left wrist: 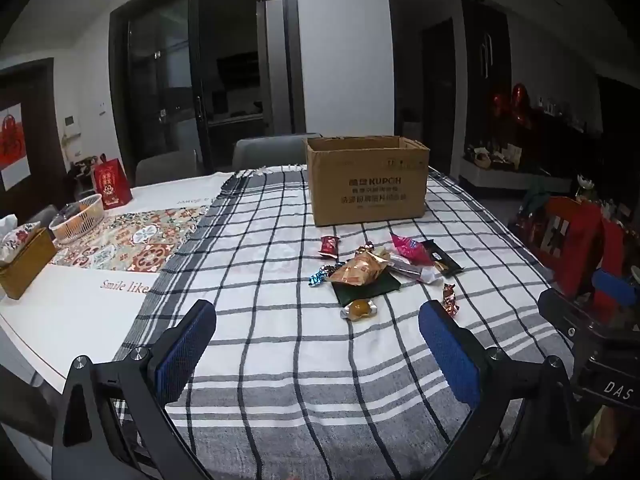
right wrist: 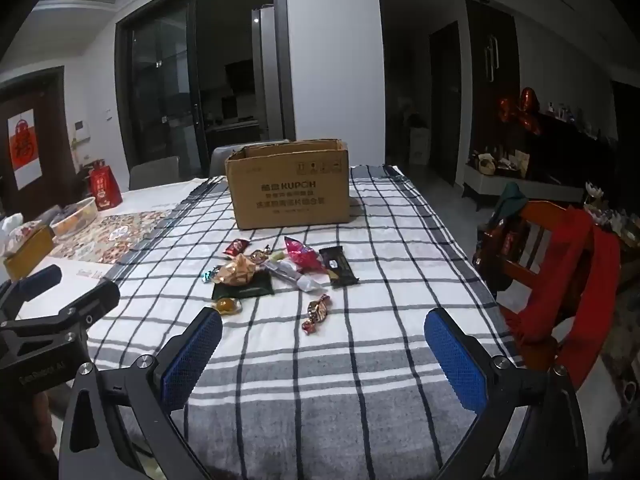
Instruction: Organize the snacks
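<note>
An open cardboard box point(left wrist: 367, 180) point(right wrist: 289, 186) stands on the checked tablecloth point(left wrist: 280, 340) point(right wrist: 380, 280) at the far side. In front of it lies a small heap of wrapped snacks: a gold packet point(left wrist: 362, 270) point(right wrist: 239, 272) on a dark green pouch point(left wrist: 366, 290) point(right wrist: 244, 289), a pink packet point(left wrist: 410, 249) point(right wrist: 304, 258), a black bar point(left wrist: 442, 260) point(right wrist: 339, 270), a red sweet point(left wrist: 329, 246) point(right wrist: 237, 247), a round yellow sweet point(left wrist: 359, 309) point(right wrist: 226, 306) and a brown foil sweet point(left wrist: 450, 299) point(right wrist: 317, 312). My left gripper point(left wrist: 316, 320) and right gripper point(right wrist: 323, 330) hover open near the front, both with nothing between the fingers.
To the left sit a patterned runner point(left wrist: 132, 240), a white basket point(left wrist: 78, 218), a tissue box point(left wrist: 22, 258) and a red gift bag point(left wrist: 112, 184). A wooden chair draped in red cloth point(right wrist: 560, 264) stands at the table's right edge. Grey chairs point(left wrist: 272, 152) stand behind.
</note>
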The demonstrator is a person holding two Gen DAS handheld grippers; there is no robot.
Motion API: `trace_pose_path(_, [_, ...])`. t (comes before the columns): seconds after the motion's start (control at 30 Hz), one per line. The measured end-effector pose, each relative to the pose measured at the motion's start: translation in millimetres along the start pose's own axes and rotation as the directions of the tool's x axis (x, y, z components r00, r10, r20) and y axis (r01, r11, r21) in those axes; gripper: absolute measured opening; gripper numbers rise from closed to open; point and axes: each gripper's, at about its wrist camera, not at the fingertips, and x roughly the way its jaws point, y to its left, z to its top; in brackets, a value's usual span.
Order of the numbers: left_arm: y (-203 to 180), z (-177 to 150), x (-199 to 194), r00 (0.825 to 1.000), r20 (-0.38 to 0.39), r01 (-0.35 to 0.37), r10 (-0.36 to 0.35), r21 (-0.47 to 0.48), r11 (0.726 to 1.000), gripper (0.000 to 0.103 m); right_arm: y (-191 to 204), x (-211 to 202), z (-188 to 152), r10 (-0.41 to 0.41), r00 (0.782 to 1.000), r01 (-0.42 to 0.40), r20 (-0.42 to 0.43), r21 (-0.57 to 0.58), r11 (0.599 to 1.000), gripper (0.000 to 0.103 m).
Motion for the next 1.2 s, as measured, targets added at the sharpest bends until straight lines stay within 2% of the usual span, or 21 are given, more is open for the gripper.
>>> trace_pose_path(0.03, [0, 0, 2, 1.0, -0.006, 0.006, -0.006, 0.0, 1.0, 0.103, -1, 0, 0, 0.003, 1.0, -0.003, 0.0, 0.007, 1.0, 0.102])
trace_pose_path(0.07, [-1, -1, -2, 0.999, 0.038, -0.015, 0.015, 0.0, 1.0, 0.103, -1, 0, 0, 0.004, 1.0, -0.004, 0.001, 0.008, 1.0, 0.102])
trace_pose_path(0.3, [5, 0, -3, 0.999, 0.035, -0.02, 0.02, 0.0, 1.0, 0.103, 1, -3, -1, -0.013, 1.0, 0.013, 0.012, 0.0, 1.0, 0.102])
trace_pose_path(0.33, [5, 1, -4, 0.999, 0.039, -0.022, 0.022, -0.001, 1.0, 0.103, -4, 4, 3, 0.013, 1.0, -0.013, -0.005, 0.009, 1.0, 0.102])
trace_pose_path(1.2, [4, 1, -15, 0.998, 0.053, -0.026, 0.027, -0.018, 0.999, 0.103, 3, -3, -1, 0.023, 1.0, -0.023, 0.008, 0.001, 1.0, 0.102])
